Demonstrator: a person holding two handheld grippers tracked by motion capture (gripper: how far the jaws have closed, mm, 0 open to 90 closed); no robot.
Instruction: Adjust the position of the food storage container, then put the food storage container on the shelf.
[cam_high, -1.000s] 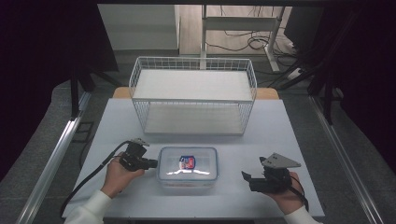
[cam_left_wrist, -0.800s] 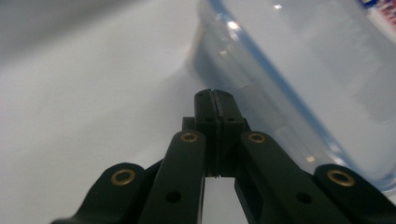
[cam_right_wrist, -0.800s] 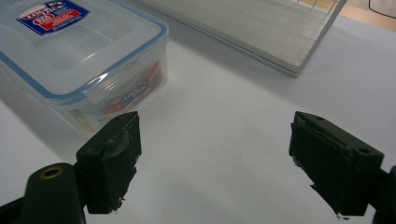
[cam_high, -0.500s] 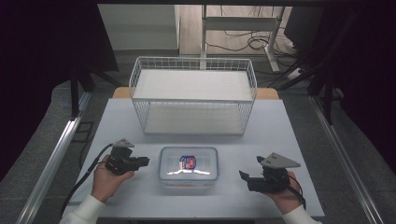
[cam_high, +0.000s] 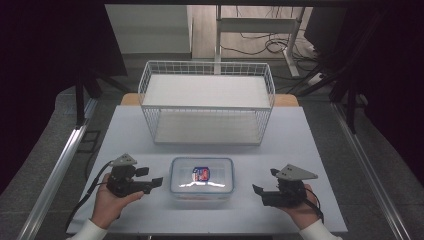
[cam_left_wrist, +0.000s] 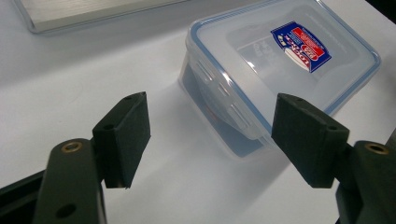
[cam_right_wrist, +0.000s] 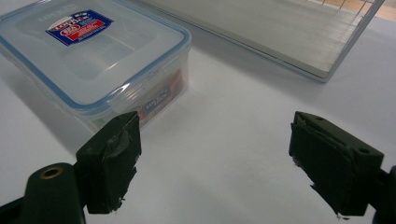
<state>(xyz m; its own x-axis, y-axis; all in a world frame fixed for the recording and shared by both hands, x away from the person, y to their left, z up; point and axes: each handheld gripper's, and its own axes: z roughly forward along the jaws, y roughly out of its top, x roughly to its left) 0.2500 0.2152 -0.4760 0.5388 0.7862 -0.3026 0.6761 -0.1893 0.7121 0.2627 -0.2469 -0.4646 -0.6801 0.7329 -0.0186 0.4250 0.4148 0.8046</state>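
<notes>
Left gripper view: the black pads (cam_left_wrist: 125, 135) stand wide apart with nothing between them, pointed at the near corner of the plastic container (cam_left_wrist: 280, 70).
Right gripper view: pads (cam_right_wrist: 112, 161) likewise spread and empty, the container's short side just beyond the left one.
Left gripper (cam_high: 156, 182): held low over the table (cam_high: 320, 150) in the person's left hand (cam_high: 112, 202), just beside the container but apart from it.
Right gripper (cam_high: 259, 190): cradled in the right hand (cam_high: 300, 210), near the container's other side, a clear gap between.
Container: at the front middle of the white table, flat, between the two grippers, its blue-rimmed lid (cam_high: 202, 174) on and a red-and-blue label (cam_high: 201, 173) on top (something dark and red shows through the wall, too unclear to name).
Wire basket (cam_high: 206, 102): well behind the container, with white shelf boards inside.
Risk: judged from here, a one-sided push could slide the light box across the smooth top; a pinch on the slick lid edge might slip off.
</notes>
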